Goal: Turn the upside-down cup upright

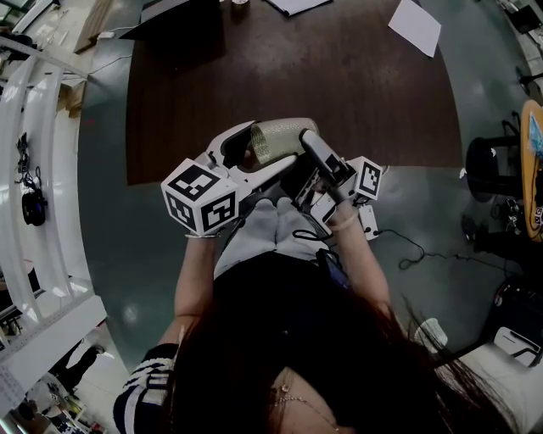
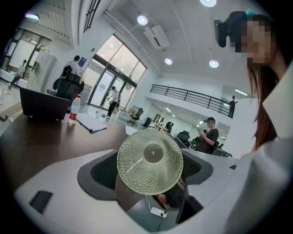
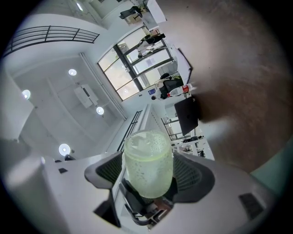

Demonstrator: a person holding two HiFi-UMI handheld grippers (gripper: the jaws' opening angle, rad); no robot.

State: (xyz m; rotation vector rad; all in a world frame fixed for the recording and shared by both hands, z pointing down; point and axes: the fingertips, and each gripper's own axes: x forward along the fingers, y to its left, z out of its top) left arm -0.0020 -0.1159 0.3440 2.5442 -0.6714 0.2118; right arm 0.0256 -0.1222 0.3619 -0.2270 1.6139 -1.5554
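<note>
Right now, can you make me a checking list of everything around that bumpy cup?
Surface: dark brown table, in front of the person.
Job's things: bumpy greenish cup, off the table, lying sideways between both tools.
Clutter: paper sheet, laptop and bottle on the table.
Grippers: left tool looks closed on the cup, whose base faces it; right tool closed on the cup's sides.
Cables: black cable on the floor.
Surroundings: white shelves; standing person far off.
</note>
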